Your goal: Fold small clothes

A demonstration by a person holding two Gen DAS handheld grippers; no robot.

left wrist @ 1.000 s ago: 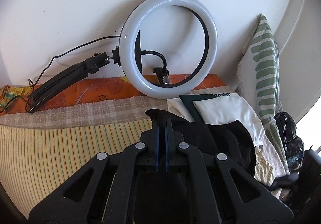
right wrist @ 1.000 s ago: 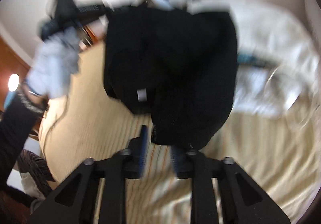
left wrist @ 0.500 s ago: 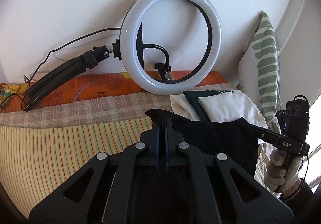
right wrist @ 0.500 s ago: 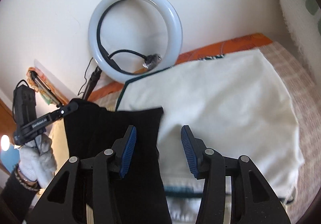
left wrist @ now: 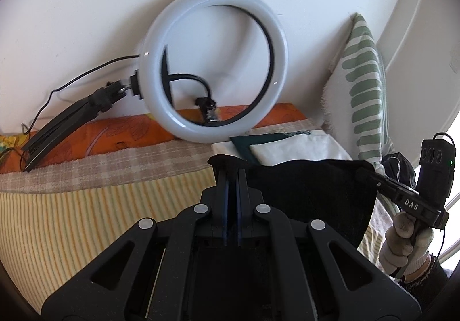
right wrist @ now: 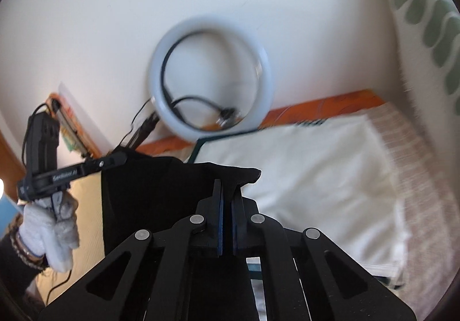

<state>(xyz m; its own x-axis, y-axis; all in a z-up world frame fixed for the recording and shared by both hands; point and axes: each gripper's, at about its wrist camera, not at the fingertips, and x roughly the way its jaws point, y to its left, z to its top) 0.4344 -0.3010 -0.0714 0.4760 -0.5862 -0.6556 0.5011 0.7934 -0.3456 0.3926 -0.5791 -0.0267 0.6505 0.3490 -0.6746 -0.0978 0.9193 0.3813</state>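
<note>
A black garment (left wrist: 310, 191) hangs stretched between my two grippers above the bed. My left gripper (left wrist: 232, 174) is shut on its left top corner. In the right wrist view my right gripper (right wrist: 228, 185) is shut on the other top corner of the black garment (right wrist: 149, 194). The left wrist view shows the right gripper's body (left wrist: 408, 200) in a gloved hand at the right. The right wrist view shows the left gripper's body (right wrist: 72, 170) at the left. A stack of folded clothes (right wrist: 302, 188), cream on top with dark green under it, lies behind the garment; it also shows in the left wrist view (left wrist: 284, 148).
A white ring light (left wrist: 215, 65) on a black stand leans against the wall at the back of the bed. A green-striped pillow (left wrist: 365, 85) stands at the right. The bed has a yellow striped sheet (left wrist: 86, 223) and an orange cover (left wrist: 109, 134).
My right gripper, open half a second ago, has shut on the garment's corner. The black garment is now spread taut between both grippers and lifted higher.
</note>
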